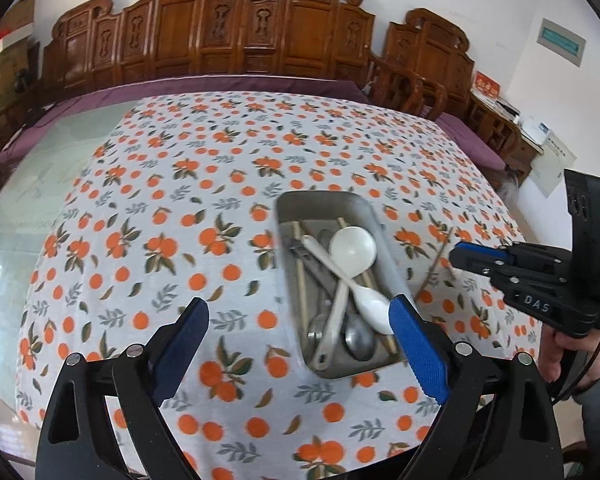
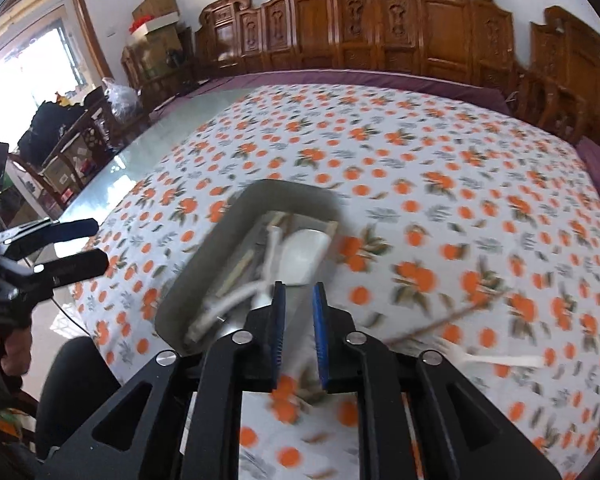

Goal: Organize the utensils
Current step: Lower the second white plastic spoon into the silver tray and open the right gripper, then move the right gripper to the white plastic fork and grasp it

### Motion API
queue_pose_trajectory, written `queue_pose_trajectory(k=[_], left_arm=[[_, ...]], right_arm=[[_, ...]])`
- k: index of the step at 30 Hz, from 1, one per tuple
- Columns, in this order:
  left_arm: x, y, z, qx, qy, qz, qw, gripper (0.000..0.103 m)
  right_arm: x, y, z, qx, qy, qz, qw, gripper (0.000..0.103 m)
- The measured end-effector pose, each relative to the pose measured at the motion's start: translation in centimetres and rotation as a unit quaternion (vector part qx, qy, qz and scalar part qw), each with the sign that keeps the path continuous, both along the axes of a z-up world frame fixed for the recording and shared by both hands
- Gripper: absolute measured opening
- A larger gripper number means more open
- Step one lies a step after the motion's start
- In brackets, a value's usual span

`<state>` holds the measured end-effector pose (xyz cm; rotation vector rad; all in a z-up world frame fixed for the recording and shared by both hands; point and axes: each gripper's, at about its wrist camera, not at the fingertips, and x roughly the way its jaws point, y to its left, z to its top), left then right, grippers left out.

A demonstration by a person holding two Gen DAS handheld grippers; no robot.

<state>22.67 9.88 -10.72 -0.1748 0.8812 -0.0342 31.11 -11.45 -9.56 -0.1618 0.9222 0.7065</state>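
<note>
Utensils [image 1: 342, 280] | lengthwise in tray [image 1: 320, 204] | left gripper [image 1: 300, 344] spread wide | right gripper [image 2: 299, 336] narrowly parted, empty

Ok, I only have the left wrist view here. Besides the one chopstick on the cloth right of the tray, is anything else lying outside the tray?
Observer: Yes. The right wrist view shows a white fork lying on the tablecloth, right of the metal tray and nearer the person than the chopstick. The fork is blurred.
Reviewer: And the right tool is side-on for me. Is it carrying something?
Observer: No. The right tool has its pads a narrow gap apart, and only tablecloth and tray show between them.
</note>
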Motion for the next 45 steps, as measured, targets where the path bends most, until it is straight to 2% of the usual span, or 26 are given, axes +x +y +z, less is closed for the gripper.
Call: queue_pose_trajectory(k=[4,6,10,14,20,29,35,40,45], left_arm=[[0.4,-2.0,0.3,0.002,-0.004,-0.016,0.9999,0.088],[0.7,-3.0,0.4,0.0,-0.005,-0.023,0.9997,0.088],[1.2,-4.7,0.3,0.002,-0.004,-0.035,0.9994,0.088],[1.8,-6.2,-0.1,0.006,0.002,-0.044,0.999,0.088],[2.5,-7.5,-0.7,0.009,0.011,-0.052,0.9985,0.088],[4.0,-8.8,-1.6,0.012,0.024,-0.058,0.998,0.088],[5.2,-9.8,-2.0,0.014,0.029,-0.067,0.9972,0.088],[5.9,-10.6,-2.3,0.015,0.031,-0.076,0.9965,0.088],[6.6,-11.5,-2.5,0.016,0.034,-0.085,0.9957,0.088]], right_arm=[[0.3,-3.8,0.3,-0.014,-0.014,-0.019,1.0,0.017],[0.5,-5.5,0.2,-0.019,-0.016,-0.027,0.999,0.023],[1.3,-8.3,-0.5,-0.028,-0.012,-0.04,0.999,0.027],[2.4,-10.1,-2.1,-0.049,-0.002,-0.043,0.998,0.035],[4.4,-10.6,-4.9,-0.073,0.016,-0.034,0.997,0.046],[8.0,-10.3,-8.4,-0.087,0.053,-0.012,0.995,0.047],[8.2,-10.7,-9.9,-0.084,0.087,0.014,0.993,0.047],[7.3,-11.2,-9.7,-0.085,0.089,0.03,0.992,0.047],[5.8,-10.9,-9.7,-0.121,0.07,0.051,0.989,0.044]])
